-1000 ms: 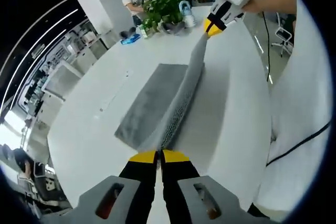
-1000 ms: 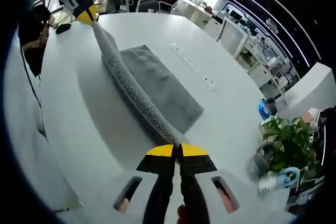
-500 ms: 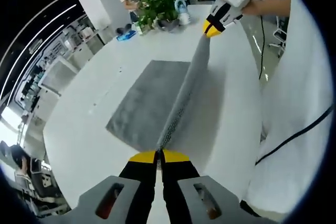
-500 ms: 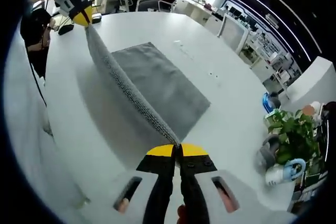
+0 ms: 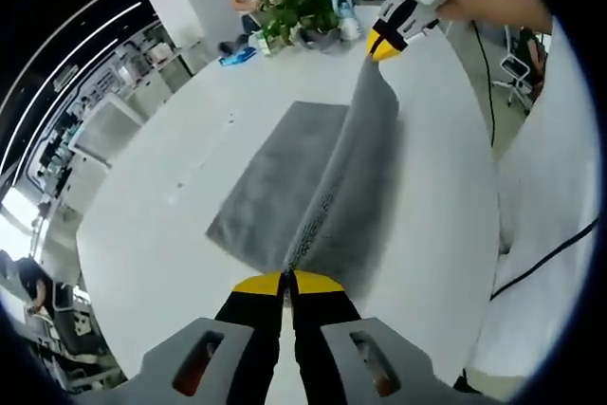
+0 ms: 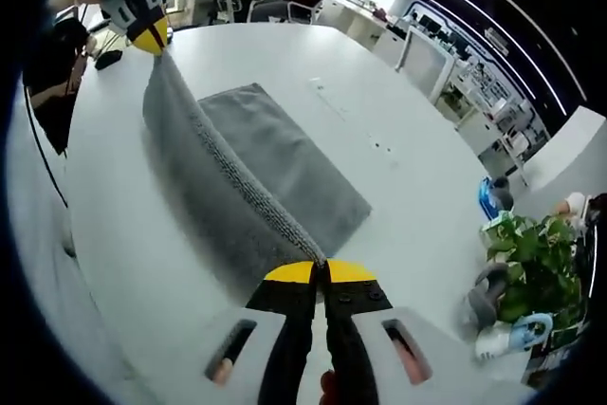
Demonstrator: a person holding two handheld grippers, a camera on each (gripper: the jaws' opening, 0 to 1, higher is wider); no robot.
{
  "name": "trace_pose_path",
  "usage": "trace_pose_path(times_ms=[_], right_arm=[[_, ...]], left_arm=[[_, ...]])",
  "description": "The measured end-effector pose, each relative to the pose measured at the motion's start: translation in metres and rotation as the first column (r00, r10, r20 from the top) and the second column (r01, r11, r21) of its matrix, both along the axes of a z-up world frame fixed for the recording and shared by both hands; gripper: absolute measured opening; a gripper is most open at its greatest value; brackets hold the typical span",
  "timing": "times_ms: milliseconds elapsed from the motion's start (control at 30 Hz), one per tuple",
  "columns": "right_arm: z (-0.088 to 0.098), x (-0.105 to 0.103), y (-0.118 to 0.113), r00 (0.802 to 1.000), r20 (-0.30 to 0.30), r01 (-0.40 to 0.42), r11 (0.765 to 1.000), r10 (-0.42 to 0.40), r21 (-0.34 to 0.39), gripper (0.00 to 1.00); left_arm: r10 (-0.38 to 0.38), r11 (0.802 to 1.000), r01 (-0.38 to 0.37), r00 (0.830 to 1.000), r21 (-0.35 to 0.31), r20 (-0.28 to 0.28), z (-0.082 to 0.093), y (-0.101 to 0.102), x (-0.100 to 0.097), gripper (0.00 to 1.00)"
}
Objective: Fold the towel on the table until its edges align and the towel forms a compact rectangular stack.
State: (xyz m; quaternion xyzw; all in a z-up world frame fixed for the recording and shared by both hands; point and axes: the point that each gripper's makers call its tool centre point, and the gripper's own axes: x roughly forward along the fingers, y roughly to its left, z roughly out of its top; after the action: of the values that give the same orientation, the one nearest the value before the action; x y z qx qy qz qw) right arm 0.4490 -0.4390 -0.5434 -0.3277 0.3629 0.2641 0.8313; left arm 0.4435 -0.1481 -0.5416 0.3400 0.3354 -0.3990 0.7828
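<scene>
Now both grippers' fingers [image 5: 287, 282] [image 6: 322, 273] clamped, towel [image 5: 285, 177] lifted

I can't see the white table [image 5: 171, 234] surface beneath the grey textured towel [image 5: 285, 177], nor the towel corners pinched inside either jaw pair. The small blue object [image 5: 237, 56] beside the green potted plant [image 5: 303, 11] is too small to identify.
</scene>
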Motion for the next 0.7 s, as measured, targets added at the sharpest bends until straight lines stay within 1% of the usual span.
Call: trace_pose_path(times_ms=[133,367,700], right_arm=[[-0.009,0.014,0.0,1.0,-0.022,-0.005,1.0,0.005,-0.009,0.0],[-0.018,0.041,-0.002,0.999,-0.047,-0.011,1.0,0.011,-0.01,0.0],[-0.034,0.077,0.0,0.997,-0.079,-0.011,1.0,0.011,0.003,0.0]], left_arm=[[0.019,1.0,-0.02,1.0,-0.014,-0.023,-0.011,0.0,0.018,0.03],[0.047,0.998,-0.049,0.998,-0.032,-0.047,-0.018,-0.002,0.05,0.03],[0.068,0.998,-0.068,0.996,-0.003,-0.063,-0.032,-0.001,0.08,0.03]])
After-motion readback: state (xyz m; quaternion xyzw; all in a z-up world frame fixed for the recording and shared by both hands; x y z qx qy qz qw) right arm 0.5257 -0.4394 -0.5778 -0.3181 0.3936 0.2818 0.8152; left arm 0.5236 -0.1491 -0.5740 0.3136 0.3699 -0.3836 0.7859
